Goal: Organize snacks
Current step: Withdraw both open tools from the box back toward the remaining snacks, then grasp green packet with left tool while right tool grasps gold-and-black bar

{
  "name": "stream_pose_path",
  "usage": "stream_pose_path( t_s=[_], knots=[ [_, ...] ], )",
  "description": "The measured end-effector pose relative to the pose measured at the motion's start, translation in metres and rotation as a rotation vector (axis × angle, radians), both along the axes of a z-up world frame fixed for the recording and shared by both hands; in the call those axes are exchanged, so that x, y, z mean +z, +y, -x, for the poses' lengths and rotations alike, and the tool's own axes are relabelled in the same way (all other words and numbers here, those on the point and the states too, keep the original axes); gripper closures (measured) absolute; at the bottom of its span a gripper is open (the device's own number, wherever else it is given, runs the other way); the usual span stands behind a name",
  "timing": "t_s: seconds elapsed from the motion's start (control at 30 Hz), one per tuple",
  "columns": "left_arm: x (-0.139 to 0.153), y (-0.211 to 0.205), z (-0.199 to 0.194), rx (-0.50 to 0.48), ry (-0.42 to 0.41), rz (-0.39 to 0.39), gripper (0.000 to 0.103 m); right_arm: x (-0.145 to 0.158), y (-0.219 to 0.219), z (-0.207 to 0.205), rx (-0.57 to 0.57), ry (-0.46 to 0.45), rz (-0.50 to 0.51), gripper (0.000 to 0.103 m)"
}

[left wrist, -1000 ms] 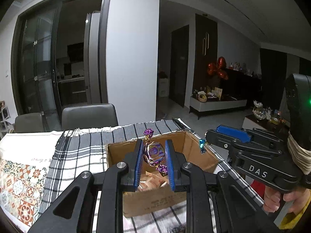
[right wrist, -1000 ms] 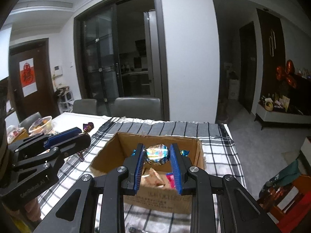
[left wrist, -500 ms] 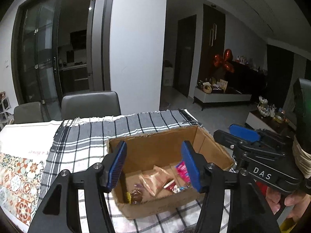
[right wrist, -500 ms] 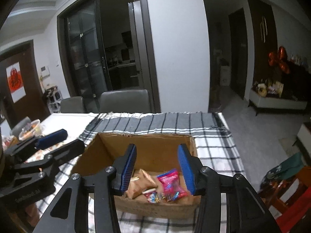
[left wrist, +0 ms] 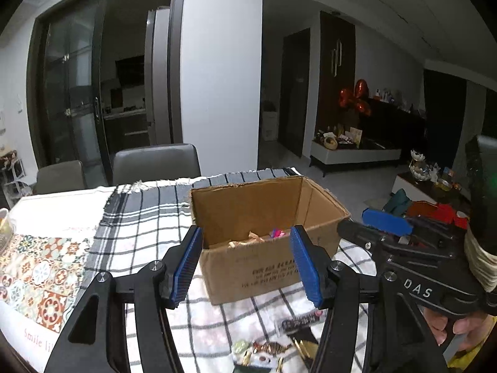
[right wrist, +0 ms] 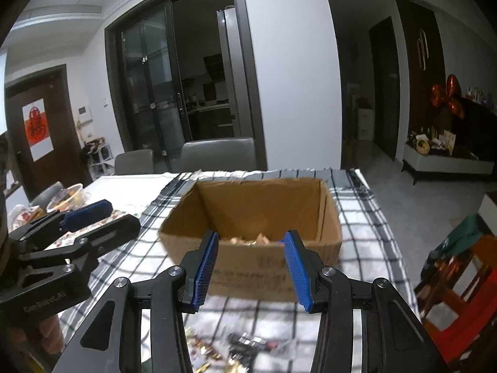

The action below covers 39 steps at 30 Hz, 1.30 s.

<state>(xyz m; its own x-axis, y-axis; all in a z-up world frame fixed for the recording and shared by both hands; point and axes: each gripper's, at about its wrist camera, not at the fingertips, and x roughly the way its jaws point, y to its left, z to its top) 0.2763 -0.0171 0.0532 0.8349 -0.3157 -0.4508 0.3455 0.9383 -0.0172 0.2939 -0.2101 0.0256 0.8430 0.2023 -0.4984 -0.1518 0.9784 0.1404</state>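
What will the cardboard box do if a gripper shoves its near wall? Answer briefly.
The box would probably slide on the checked cloth, perhaps rucking it. Open-topped with only a few wrappers inside, it looks light. Its thin walls may flex; being low and wide, tipping seems unlikely.

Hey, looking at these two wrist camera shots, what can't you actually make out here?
- Cardboard box contents: both wrist views show only the tops of a few packets; its near wall hides the rest.
- Loose snacks on the checked cloth: smeared by motion in the right wrist view, cut off by the bottom edge in the left.
- Print on the box front: too small to read.
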Motion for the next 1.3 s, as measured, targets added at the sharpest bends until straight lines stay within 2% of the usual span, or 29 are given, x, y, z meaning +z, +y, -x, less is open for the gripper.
stream_pose_path(
  t_s=[0.2, 0.57, 0.83, 1.3],
  knots=[
    [-0.007, 0.009, 0.033, 0.015, -0.029, -0.033, 0.045, -0.015, 0.008, 0.028, 0.02, 0.022, -0.02, 0.057],
    [-0.048, 0.02, 0.074, 0.008, 0.009, -0.087, 0.046, -0.059, 0.024, 0.061, 0.022, 0.09, -0.013, 0.057],
    [-0.09, 0.028, 0.083, -0.01, 0.097, -0.099, 0.045, -0.091, 0.031, 0.07, 0.018, 0.157, 0.006, 0.057],
    [-0.159, 0.024, 0.06, -0.049, 0.315, -0.097, 0.046, -0.146, 0.03, 0.05, -0.003, 0.343, -0.007, 0.057]
  ],
)
